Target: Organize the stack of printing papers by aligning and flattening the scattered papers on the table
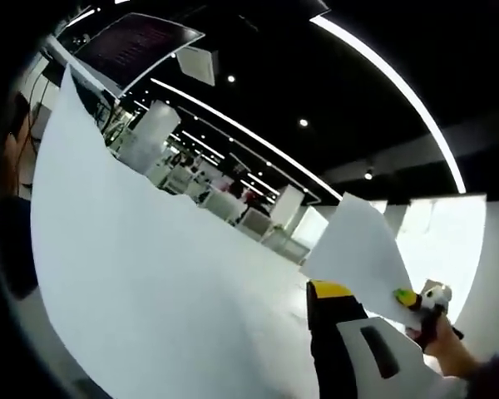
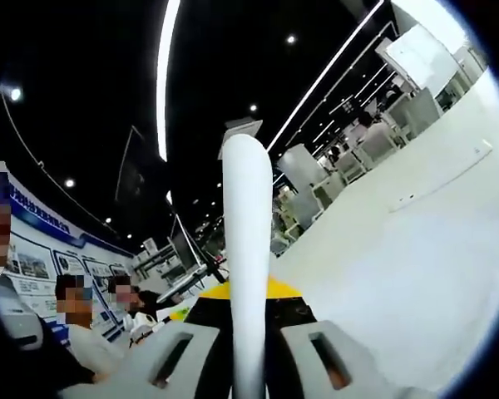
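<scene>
A large white sheet of printing paper [image 1: 150, 266] stands upright across the left gripper view, its top corner pointing at the ceiling. My left gripper [image 1: 312, 291] is shut on its lower edge; one yellow-tipped black jaw shows, the other is hidden behind the sheet. Further right, a smaller white sheet [image 1: 358, 245] is held up by my right gripper [image 1: 422, 301], with a hand behind it. In the right gripper view that paper [image 2: 248, 216] rises edge-on between the jaws, and my right gripper [image 2: 248, 293] is shut on it.
A white surface [image 2: 399, 258] stretches to the right, with a small flat white object [image 2: 441, 179] lying on it. People [image 2: 79, 320] stand at the lower left before a wall of posters [image 2: 33, 241]. Desks and partitions [image 1: 224, 199] fill the hall behind.
</scene>
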`<state>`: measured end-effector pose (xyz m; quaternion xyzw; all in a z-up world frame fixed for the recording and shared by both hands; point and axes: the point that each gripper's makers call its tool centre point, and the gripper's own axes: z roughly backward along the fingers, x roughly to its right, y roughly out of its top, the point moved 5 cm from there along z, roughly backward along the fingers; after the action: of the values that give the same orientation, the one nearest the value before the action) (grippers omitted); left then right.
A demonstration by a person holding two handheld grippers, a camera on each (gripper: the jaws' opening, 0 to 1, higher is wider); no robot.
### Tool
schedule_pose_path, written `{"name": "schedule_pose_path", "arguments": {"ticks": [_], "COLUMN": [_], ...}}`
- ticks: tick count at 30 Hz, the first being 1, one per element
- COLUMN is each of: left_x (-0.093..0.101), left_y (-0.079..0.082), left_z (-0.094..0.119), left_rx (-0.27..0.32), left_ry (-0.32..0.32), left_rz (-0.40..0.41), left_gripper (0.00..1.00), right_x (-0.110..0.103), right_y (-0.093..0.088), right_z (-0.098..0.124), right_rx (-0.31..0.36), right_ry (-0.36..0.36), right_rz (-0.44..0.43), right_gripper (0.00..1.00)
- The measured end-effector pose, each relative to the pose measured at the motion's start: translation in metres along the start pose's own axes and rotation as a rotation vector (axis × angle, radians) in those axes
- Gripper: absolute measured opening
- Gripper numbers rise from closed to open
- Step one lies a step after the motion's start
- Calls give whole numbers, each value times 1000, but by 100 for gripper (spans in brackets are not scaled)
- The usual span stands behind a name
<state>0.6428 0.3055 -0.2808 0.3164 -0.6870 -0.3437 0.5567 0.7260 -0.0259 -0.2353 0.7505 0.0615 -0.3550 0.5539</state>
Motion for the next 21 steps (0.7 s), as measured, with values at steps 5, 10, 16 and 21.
{"name": "schedule_pose_path", "arguments": {"ticks": [5, 10, 16, 21], "left_x": [-3, -2, -2, 0], "left_y": [2, 2, 2, 0], "left_z": [1, 0, 0, -1], "left_rx": [16, 11, 3, -5], "left_ry": [19, 13, -4, -11], "left_rz": [-15, -7, 5, 3], "left_gripper": [40, 41, 42, 45], "right_x": [-14, -18, -18, -19], "right_y": [-3, -7, -6, -4], "right_z": [-5, -8, -9, -8], "right_rx": [-22, -26, -21, -7], "right_ry": [76, 91, 88, 103], "right_rz": [8, 18, 9, -20], "right_gripper": [1, 1, 0, 0]}}
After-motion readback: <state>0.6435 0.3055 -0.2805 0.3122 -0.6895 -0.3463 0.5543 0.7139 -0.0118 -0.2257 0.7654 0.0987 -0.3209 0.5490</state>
